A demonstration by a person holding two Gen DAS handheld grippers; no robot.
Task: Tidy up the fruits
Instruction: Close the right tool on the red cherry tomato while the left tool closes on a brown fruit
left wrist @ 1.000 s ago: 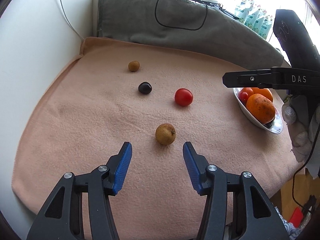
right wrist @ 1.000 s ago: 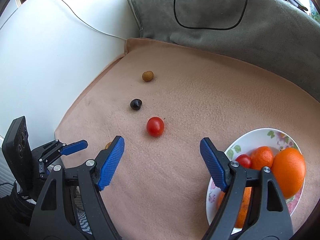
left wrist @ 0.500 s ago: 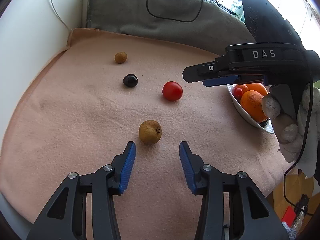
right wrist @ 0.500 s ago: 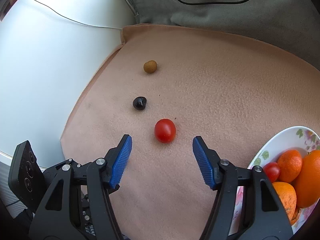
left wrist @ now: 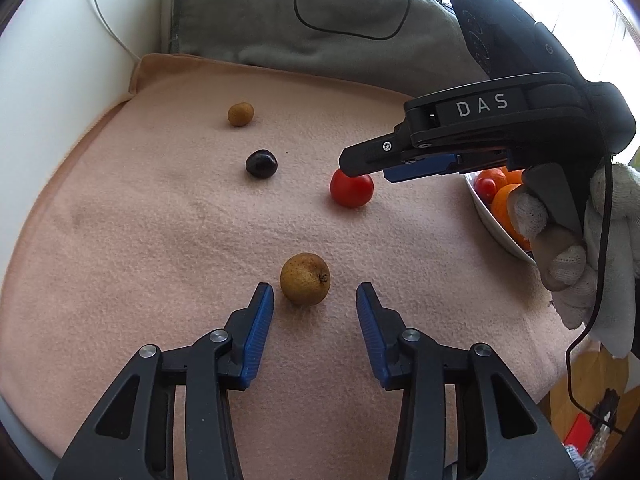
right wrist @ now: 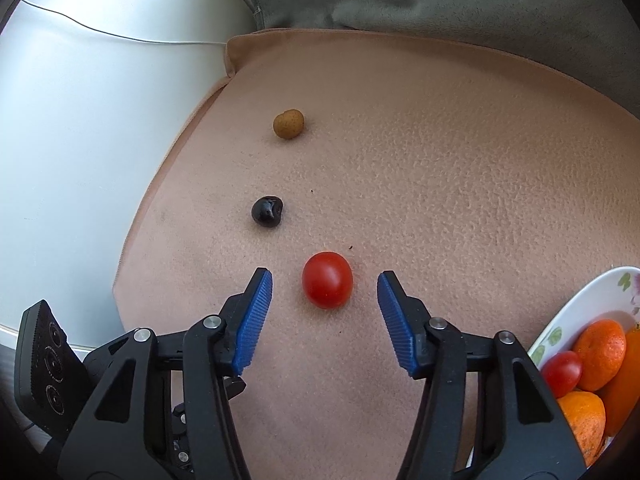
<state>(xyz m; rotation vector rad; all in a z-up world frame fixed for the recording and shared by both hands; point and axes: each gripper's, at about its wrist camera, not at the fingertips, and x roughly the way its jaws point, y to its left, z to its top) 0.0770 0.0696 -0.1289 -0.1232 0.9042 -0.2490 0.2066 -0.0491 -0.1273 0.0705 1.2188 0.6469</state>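
**4 fruits left on the blanket, both grippers lined up for a pick**

I judged the job to be roughly half done. The floral bowl [right wrist: 588, 296] at the right edge of the worktop already held 3 or so oranges [right wrist: 600, 354] and 1 small tomato [right wrist: 562, 374]; the bottom of the bowl was cut off by the frame, so I could not count its contents exactly.

4 pieces lay loose on the peach blanket [left wrist: 160, 260], well apart from one another. The far one was a small tan fruit [left wrist: 241, 114], near the blanket's back corner. Nearer came a dark, almost black fruit [left wrist: 261, 163]. To its right sat the red tomato [right wrist: 327, 279], and closest to me the brown russet fruit [left wrist: 305, 279], stem end turned right.

I had the left gripper [left wrist: 315, 304] with its jaws spread, the russet fruit just ahead of the blue pads [left wrist: 258, 328] and not touched by either. The right gripper [right wrist: 325, 292] was also spread, with the tomato sitting between the tips and clear of both pads. Nothing was held by either tool.

What remained, as I read it: close on these 2 fruits, carry them to the bowl, then return for the dark and the tan one. Both near fruits were round and looked apt to roll on the soft nap if nudged off-centre.
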